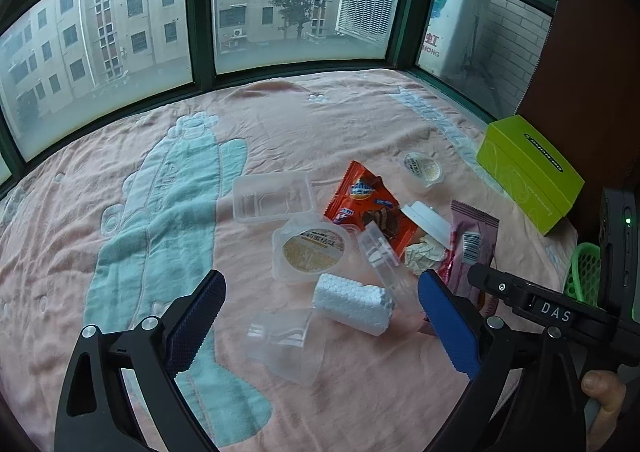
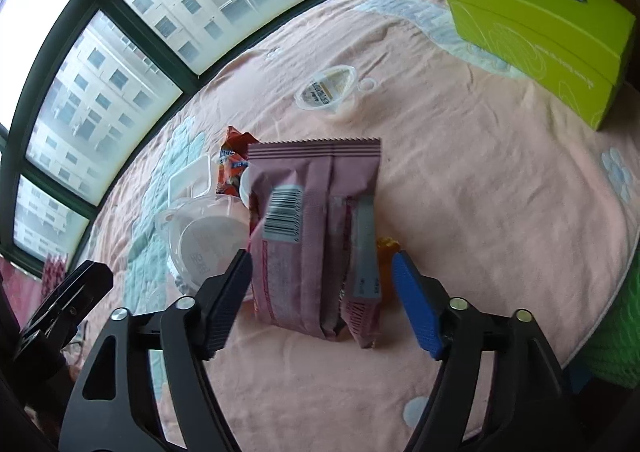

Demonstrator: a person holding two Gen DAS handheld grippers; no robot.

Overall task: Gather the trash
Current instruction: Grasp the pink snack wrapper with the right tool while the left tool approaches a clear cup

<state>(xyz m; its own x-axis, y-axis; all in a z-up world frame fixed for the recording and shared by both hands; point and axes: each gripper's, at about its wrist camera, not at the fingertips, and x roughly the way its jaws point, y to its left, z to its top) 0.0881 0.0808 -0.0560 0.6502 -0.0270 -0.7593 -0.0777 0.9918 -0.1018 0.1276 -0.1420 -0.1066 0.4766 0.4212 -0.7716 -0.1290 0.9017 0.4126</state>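
Observation:
Trash lies on a pink blanket (image 1: 100, 179). In the left wrist view my left gripper (image 1: 320, 316) is open, with a white foam block (image 1: 352, 304) and a clear plastic cup (image 1: 284, 344) between its fingers. Beyond lie a jelly cup (image 1: 310, 252), a clear tray (image 1: 272, 195), an orange snack wrapper (image 1: 368, 203), crumpled paper (image 1: 424, 252) and a pink wrapper (image 1: 472, 244). In the right wrist view my right gripper (image 2: 322, 292) is open around the pink wrapper (image 2: 312, 219), which lies between its fingers. A small sealed cup (image 2: 326, 87) sits farther off.
A lime green tissue box (image 1: 528, 175) stands at the right edge of the blanket and shows in the right wrist view (image 2: 540, 31) too. A green mesh basket (image 1: 584, 272) is at the far right. Dark-framed windows (image 1: 200, 11) bound the far side.

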